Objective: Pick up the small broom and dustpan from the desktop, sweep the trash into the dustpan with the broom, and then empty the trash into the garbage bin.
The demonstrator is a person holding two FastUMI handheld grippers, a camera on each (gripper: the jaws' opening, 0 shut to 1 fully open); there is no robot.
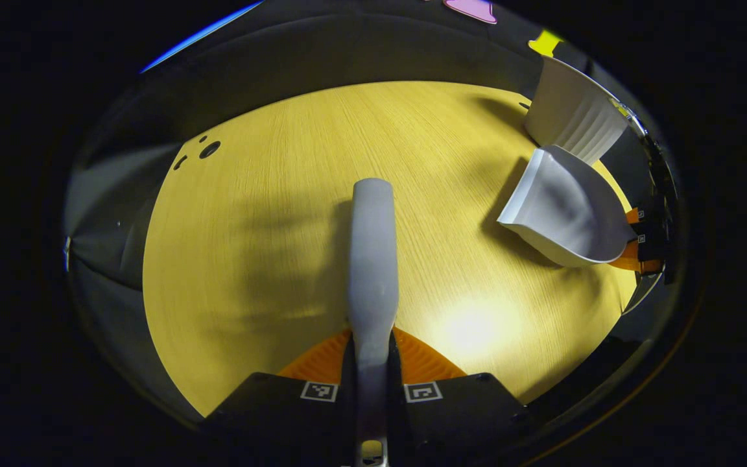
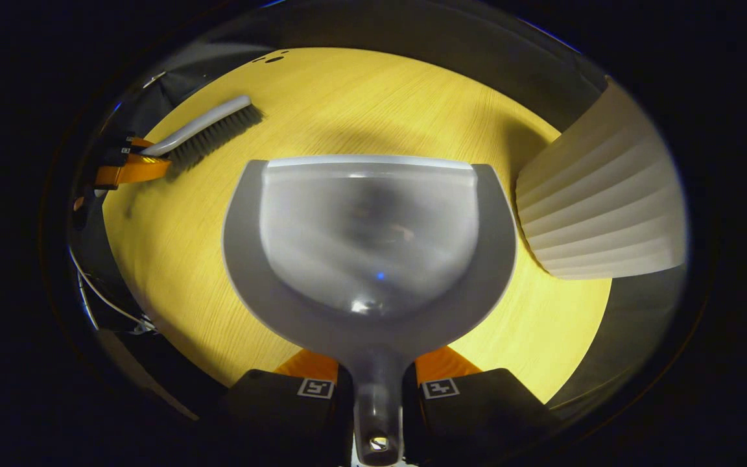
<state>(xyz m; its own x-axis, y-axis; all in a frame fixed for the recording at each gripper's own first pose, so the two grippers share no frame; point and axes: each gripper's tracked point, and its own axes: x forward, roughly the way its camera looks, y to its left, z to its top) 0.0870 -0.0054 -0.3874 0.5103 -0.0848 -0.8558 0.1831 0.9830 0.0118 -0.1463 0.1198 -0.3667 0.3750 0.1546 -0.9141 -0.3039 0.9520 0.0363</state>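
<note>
My left gripper (image 1: 371,357) is shut on the grey handle of the small broom (image 1: 372,259), which points forward over the wooden desktop (image 1: 270,214). In the right gripper view that broom (image 2: 208,133) shows at upper left with its dark bristles down, held by the left gripper (image 2: 128,167). The handle of the grey dustpan (image 2: 370,246) sits between the fingers of my right gripper (image 2: 377,383), which is shut on it; the pan's mouth faces away and looks empty. The dustpan (image 1: 558,211) and right gripper (image 1: 639,240) show at the right of the left gripper view. No trash is visible on the desktop.
A white ribbed garbage bin (image 2: 600,201) stands at the desktop's right edge, just beyond the dustpan; it is also at the upper right (image 1: 571,117) of the left gripper view. Small dark holes (image 1: 208,149) mark the far left of the desktop.
</note>
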